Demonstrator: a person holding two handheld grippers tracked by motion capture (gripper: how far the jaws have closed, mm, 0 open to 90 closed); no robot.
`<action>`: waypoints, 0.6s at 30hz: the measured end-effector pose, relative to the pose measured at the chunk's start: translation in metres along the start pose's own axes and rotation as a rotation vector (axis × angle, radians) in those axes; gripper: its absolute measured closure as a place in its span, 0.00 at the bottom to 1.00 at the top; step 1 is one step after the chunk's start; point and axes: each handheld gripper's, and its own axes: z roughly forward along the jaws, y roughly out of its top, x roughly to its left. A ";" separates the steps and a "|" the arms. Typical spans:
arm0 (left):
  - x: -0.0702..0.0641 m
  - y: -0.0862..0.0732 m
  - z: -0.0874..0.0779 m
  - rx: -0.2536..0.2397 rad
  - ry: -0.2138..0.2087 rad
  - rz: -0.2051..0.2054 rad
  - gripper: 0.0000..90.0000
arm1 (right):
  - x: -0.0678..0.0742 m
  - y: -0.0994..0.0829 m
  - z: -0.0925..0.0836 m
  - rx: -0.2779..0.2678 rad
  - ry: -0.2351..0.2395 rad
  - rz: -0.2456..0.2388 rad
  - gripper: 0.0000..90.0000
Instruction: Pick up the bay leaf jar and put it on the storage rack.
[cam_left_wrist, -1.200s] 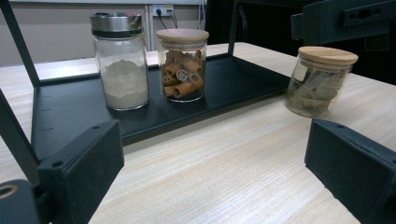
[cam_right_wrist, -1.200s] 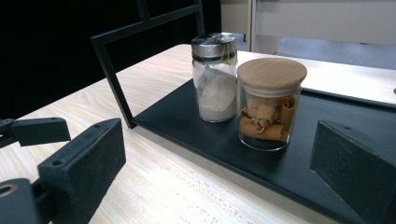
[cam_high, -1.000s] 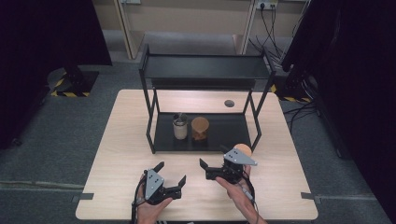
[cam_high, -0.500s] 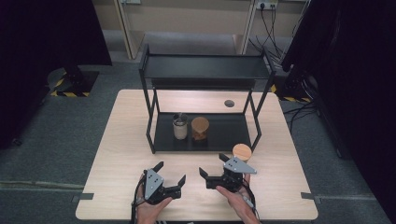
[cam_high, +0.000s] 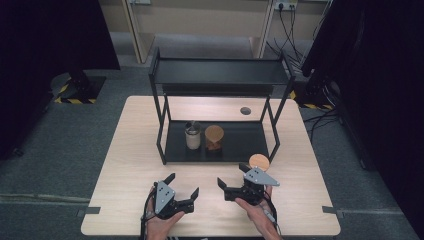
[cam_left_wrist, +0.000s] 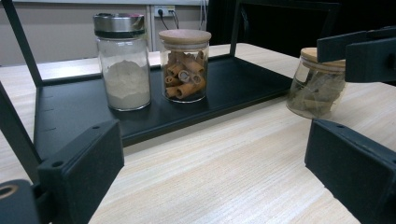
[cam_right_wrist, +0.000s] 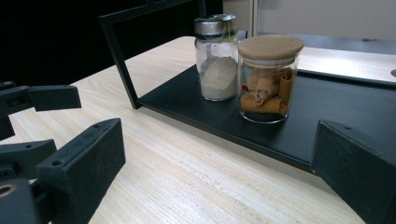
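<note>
Jars: clear glass jar with metal lid (cam_left_wrist: 122, 60), white powder inside, beside clear glass jar with wooden lid (cam_left_wrist: 185, 65) full of curled cinnamon sticks, both on bottom tray of black metal two-tier shelf (cam_high: 240, 145). Third wooden-lidded glass jar (cam_left_wrist: 317, 84), dried leaves, on light wood surface (cam_high: 130, 150) just off shelf's front right corner. No labels legible. Left gripper (cam_high: 181, 186) and right gripper (cam_high: 232, 176) both agape, empty. Grey carpet floor (cam_high: 60, 145), dark curtains.
</note>
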 end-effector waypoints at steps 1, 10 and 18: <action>0.000 0.000 0.000 0.000 0.000 0.001 0.04 | 0.000 0.000 0.000 0.001 -0.002 0.000 0.04; -0.001 0.000 -0.001 -0.001 -0.004 0.005 0.04 | -0.003 0.003 -0.006 -0.013 -0.035 0.004 0.04; -0.001 0.000 -0.002 -0.001 -0.004 0.006 0.04 | -0.006 0.006 -0.016 -0.033 -0.093 -0.016 0.04</action>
